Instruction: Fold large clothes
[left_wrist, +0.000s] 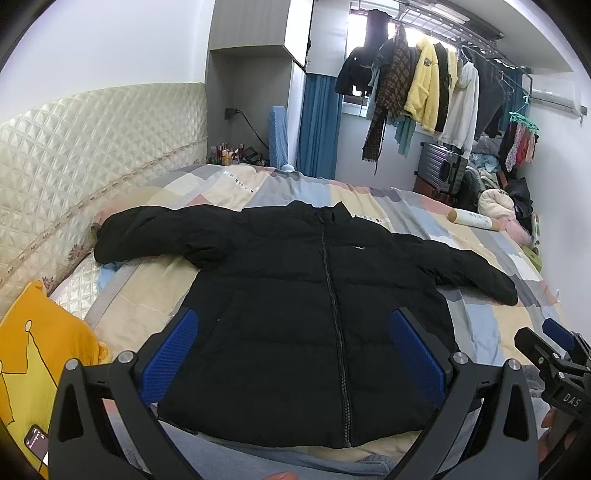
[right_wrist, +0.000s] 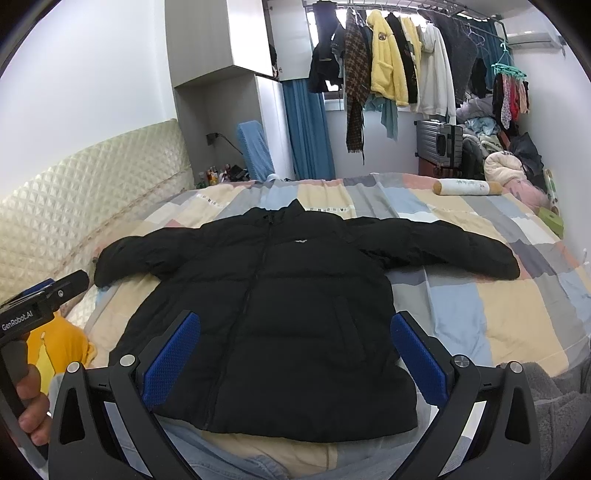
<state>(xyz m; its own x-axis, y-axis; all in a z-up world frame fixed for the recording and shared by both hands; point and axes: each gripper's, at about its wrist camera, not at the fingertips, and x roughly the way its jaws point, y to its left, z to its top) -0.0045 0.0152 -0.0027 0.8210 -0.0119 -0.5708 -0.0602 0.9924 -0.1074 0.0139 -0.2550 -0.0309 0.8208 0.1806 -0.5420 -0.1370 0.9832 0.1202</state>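
While both tools hover, nothing is gripped;
Jacket: black jacket (left_wrist: 314, 295) flat on patchwork bed (left_wrist: 498, 325), zipped, sleeves spread;
Left gripper (left_wrist: 295, 354): jaws apart above hem;
Right gripper (right_wrist: 295, 354): jaws apart above hem

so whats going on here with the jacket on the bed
A person holds a two-finger gripper in each hand above a black puffer jacket spread flat, zipped up, on a patchwork bedspread. Both sleeves lie stretched out to the sides. The left gripper and right gripper hover open near the hem, neither touching the jacket. No fold has been made yet.
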